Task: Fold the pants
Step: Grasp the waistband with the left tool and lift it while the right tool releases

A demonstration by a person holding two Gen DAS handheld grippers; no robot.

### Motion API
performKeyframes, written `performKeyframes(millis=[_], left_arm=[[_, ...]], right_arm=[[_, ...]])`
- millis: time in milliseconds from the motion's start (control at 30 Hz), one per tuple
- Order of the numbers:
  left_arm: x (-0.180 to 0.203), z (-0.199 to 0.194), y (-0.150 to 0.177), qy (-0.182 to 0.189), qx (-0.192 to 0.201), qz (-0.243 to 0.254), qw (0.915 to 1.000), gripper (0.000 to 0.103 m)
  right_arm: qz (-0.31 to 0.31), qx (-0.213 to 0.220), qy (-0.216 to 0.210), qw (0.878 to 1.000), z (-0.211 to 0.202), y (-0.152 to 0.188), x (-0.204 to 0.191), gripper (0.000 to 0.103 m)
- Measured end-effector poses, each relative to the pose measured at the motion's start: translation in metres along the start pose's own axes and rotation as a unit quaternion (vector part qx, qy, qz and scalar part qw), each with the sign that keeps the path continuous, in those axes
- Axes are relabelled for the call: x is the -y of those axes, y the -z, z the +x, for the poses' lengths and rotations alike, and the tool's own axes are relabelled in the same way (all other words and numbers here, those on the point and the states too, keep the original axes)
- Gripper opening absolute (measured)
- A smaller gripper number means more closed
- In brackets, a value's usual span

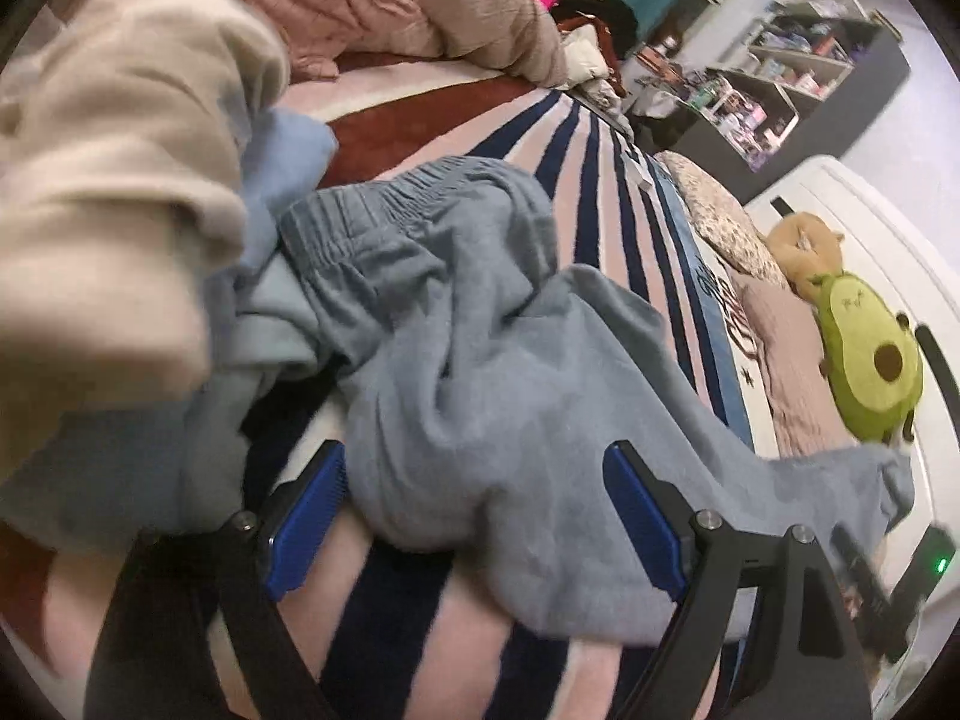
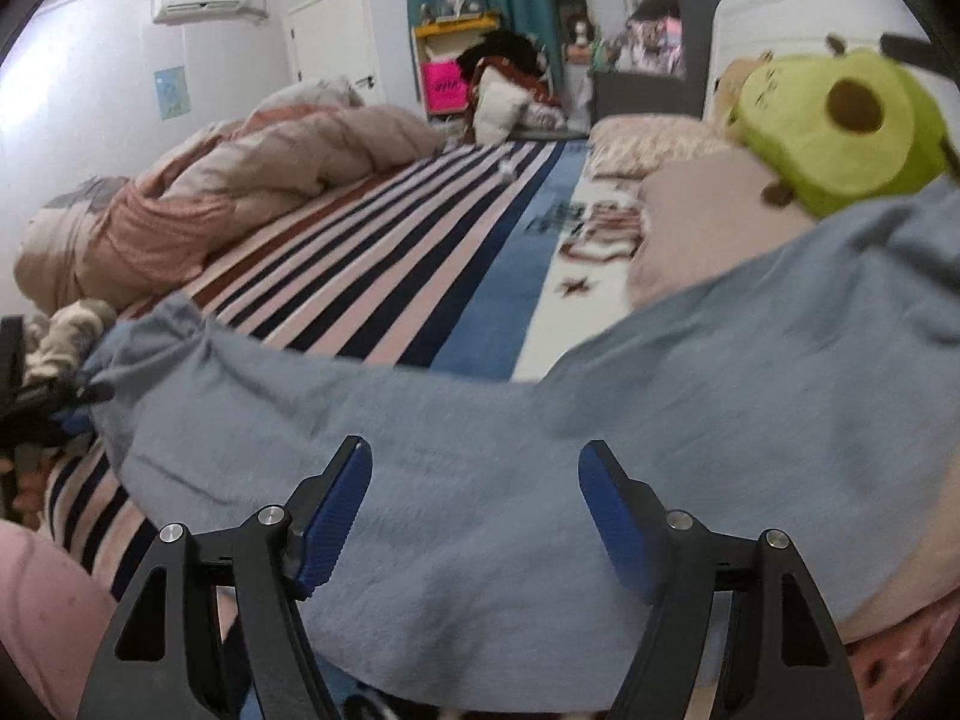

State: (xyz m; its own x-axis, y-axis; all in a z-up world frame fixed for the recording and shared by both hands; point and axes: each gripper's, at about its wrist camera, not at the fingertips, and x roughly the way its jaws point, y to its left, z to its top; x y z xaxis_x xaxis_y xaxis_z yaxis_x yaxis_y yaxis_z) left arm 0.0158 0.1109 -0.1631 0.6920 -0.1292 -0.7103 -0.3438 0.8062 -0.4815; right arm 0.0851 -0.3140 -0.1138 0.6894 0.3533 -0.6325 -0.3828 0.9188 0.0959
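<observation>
Grey-blue pants (image 1: 456, 360) lie crumpled on the striped bed cover (image 1: 570, 180), elastic waistband (image 1: 372, 210) at the far side. My left gripper (image 1: 474, 510) is open, its blue pads on either side of a bunched fold of the pants. In the right wrist view the pants (image 2: 540, 438) stretch across the bed from left to right. My right gripper (image 2: 474, 516) is open just over the cloth, nothing between its pads. The left gripper shows at the left edge of the right wrist view (image 2: 36, 396).
A pile of cream and light blue clothes (image 1: 120, 180) lies at the left. A pink duvet (image 2: 210, 180) is bunched at the far side of the bed. A green avocado plush (image 2: 840, 120) and pillows (image 2: 690, 228) lie at the headboard. Shelves (image 1: 798, 72) stand beyond.
</observation>
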Motion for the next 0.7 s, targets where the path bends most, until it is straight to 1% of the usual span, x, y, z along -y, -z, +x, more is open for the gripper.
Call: performKeyframes(millis=[67, 167, 233, 267, 300, 333, 367, 400, 467, 500, 533, 567, 600, 633, 667, 700], left_arm=[[-0.002, 0.007, -0.006, -0.006, 0.007, -0.009, 0.9999, 0.084], [-0.003, 0.013, -0.013, -0.022, 0.008, -0.035, 0.9991, 0.084], [0.002, 0.012, -0.012, -0.024, 0.017, -0.040, 0.9988, 0.083], [0.005, 0.012, -0.011, -0.016, 0.016, -0.039, 0.9990, 0.073], [0.009, 0.015, -0.010, 0.003, 0.006, -0.037, 0.9993, 0.066], [0.012, 0.019, -0.009, 0.009, -0.004, -0.036, 0.9993, 0.064], [0.015, 0.024, -0.009, 0.005, -0.011, -0.034, 0.9993, 0.064], [0.015, 0.029, -0.010, -0.008, -0.009, -0.035, 0.9993, 0.064], [0.011, 0.035, -0.017, -0.021, 0.007, -0.051, 0.9985, 0.065], [0.007, 0.038, -0.022, -0.024, 0.016, -0.063, 0.9976, 0.065], [0.002, 0.040, -0.026, -0.019, 0.023, -0.078, 0.9965, 0.065], [0.002, 0.042, -0.030, -0.018, 0.028, -0.080, 0.9962, 0.065], [0.003, 0.042, -0.033, -0.020, 0.035, -0.075, 0.9964, 0.062], [0.007, 0.040, -0.038, -0.020, 0.044, -0.063, 0.9968, 0.041], [0.010, 0.038, -0.041, -0.020, 0.048, -0.052, 0.9973, 0.023], [0.015, 0.034, -0.045, -0.017, 0.057, -0.041, 0.9974, 0.023]], right_arm=[[0.008, -0.007, -0.012, 1.000, 0.008, 0.005, -0.005, 0.068], [0.010, -0.012, -0.022, 1.000, 0.014, 0.005, -0.009, 0.068], [0.011, -0.009, -0.028, 0.999, 0.015, 0.005, -0.014, 0.068], [0.014, -0.006, -0.031, 0.999, 0.013, 0.005, -0.014, 0.068], [0.018, -0.004, -0.034, 0.999, 0.012, 0.005, -0.015, 0.068], [0.022, -0.002, -0.037, 0.999, 0.011, 0.005, -0.015, 0.068], [0.026, 0.000, -0.040, 0.999, 0.010, 0.006, -0.014, 0.068], [0.029, 0.001, -0.042, 0.999, 0.009, 0.006, -0.014, 0.068], [0.031, 0.001, -0.044, 0.999, 0.007, 0.005, -0.012, 0.068], [0.030, 0.000, -0.043, 0.999, 0.006, 0.006, -0.011, 0.068], [0.030, -0.001, -0.043, 0.999, 0.004, 0.007, -0.011, 0.068], [0.029, -0.002, -0.043, 0.999, 0.003, 0.007, -0.010, 0.068], [0.028, -0.002, -0.044, 0.999, 0.001, 0.008, -0.009, 0.068], [0.028, -0.003, -0.045, 0.999, -0.001, 0.010, -0.009, 0.068], [0.028, -0.003, -0.045, 0.999, -0.003, 0.011, -0.009, 0.068], [0.028, -0.004, -0.045, 0.999, -0.005, 0.012, -0.008, 0.068]])
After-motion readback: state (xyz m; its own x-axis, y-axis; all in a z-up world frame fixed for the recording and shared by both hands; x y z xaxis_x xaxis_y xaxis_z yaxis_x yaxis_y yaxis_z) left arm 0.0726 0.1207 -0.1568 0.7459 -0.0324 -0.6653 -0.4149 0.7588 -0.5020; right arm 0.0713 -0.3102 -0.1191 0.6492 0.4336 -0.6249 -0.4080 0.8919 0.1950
